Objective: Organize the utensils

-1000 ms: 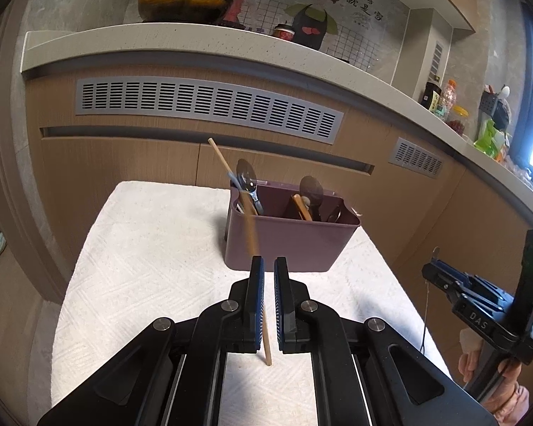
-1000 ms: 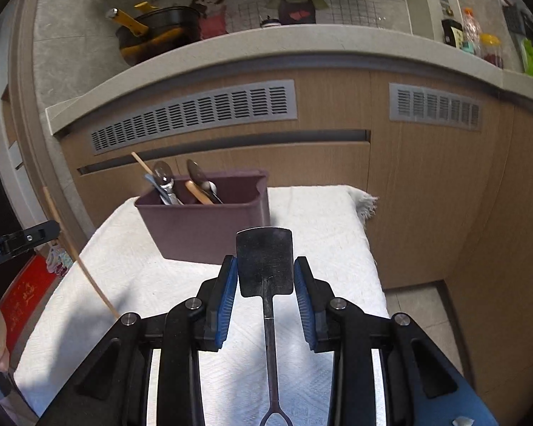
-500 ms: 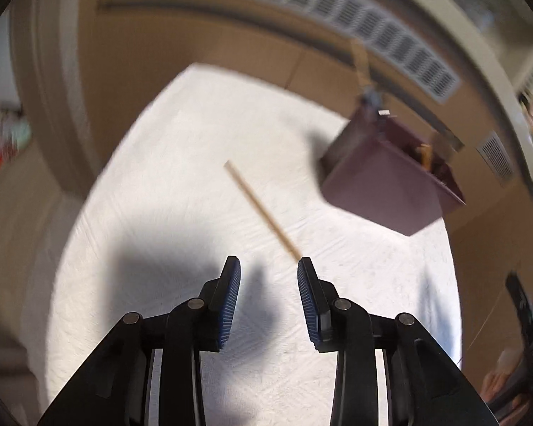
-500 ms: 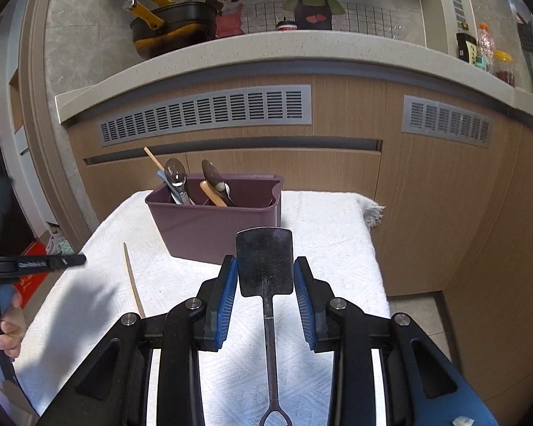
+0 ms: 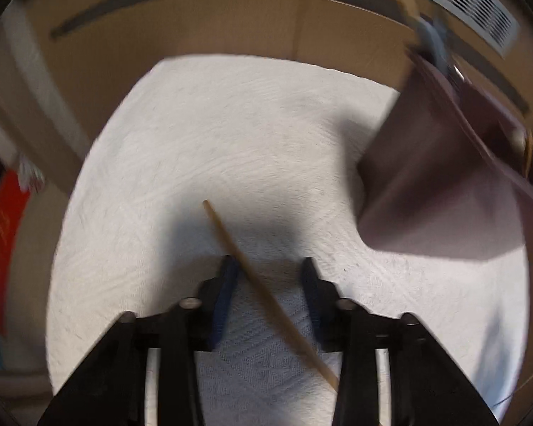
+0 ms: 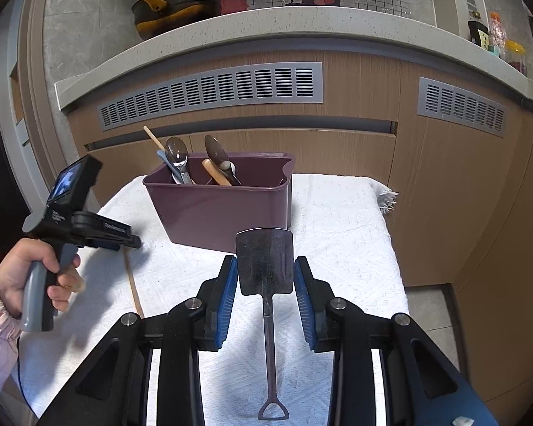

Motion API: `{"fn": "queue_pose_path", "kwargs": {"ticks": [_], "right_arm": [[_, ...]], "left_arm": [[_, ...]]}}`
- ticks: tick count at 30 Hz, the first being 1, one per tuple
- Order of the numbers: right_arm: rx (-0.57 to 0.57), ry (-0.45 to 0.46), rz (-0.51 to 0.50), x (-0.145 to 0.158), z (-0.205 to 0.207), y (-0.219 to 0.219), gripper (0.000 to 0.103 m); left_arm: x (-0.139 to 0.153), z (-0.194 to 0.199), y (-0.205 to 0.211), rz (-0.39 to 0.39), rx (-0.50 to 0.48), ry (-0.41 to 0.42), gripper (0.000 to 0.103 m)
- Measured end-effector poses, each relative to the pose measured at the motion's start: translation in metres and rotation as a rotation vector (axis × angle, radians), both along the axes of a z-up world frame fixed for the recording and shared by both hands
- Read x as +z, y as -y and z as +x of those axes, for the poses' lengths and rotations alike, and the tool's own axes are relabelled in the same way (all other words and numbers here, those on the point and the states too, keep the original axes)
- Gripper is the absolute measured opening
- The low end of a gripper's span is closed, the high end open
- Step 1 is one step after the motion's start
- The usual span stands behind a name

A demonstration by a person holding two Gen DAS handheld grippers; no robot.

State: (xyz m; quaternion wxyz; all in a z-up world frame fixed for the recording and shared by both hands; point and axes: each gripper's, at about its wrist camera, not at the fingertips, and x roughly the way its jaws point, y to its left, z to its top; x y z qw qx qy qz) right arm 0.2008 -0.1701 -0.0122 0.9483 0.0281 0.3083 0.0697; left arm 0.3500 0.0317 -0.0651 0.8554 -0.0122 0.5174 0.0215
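Note:
A wooden chopstick [image 5: 266, 294] lies on the white cloth [image 5: 231, 135], running diagonally between the open fingers of my left gripper [image 5: 269, 269]; it also shows in the right wrist view [image 6: 131, 280]. The left gripper [image 6: 124, 239] points down at it from the left. A purple utensil bin [image 6: 224, 206] holds spoons and another chopstick; it is blurred in the left wrist view [image 5: 444, 184]. A dark metal spatula [image 6: 265, 266] lies on the cloth between the open fingers of my right gripper [image 6: 265, 273], blade toward the bin.
Brown cabinet fronts with grey vents [image 6: 213, 92] stand behind the small cloth-covered table. A counter above carries a black and yellow pan [image 6: 174, 7] and bottles [image 6: 497, 35]. The table drops off to the floor on the right [image 6: 430, 301].
My left gripper let go of the chopstick, which fell flat on the cloth. The gripper opened, tilted down and moved over it. The right gripper stayed over the spatula.

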Motion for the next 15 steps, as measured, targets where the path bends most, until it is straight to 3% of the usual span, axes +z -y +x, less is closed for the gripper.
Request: {"fn": "queue_pose_path", "kwargs": {"ticks": [1, 4, 10, 15], "right_arm": [[-0.002, 0.001, -0.001, 0.000, 0.000, 0.000, 0.029], [0.001, -0.001, 0.010, 0.000, -0.001, 0.002, 0.029], [0.019, 0.012, 0.028, 0.008, -0.008, 0.003, 0.029], [0.035, 0.040, 0.053, 0.020, -0.014, 0.001, 0.029]], "left_arm": [[-0.001, -0.007, 0.004, -0.006, -0.032, 0.020, 0.013], [0.000, -0.034, 0.005, -0.061, -0.066, 0.072, 0.006], [0.036, -0.093, 0.011, -0.143, -0.119, 0.240, 0.006], [0.075, -0.119, 0.012, -0.219, -0.154, 0.368, 0.005]]}}
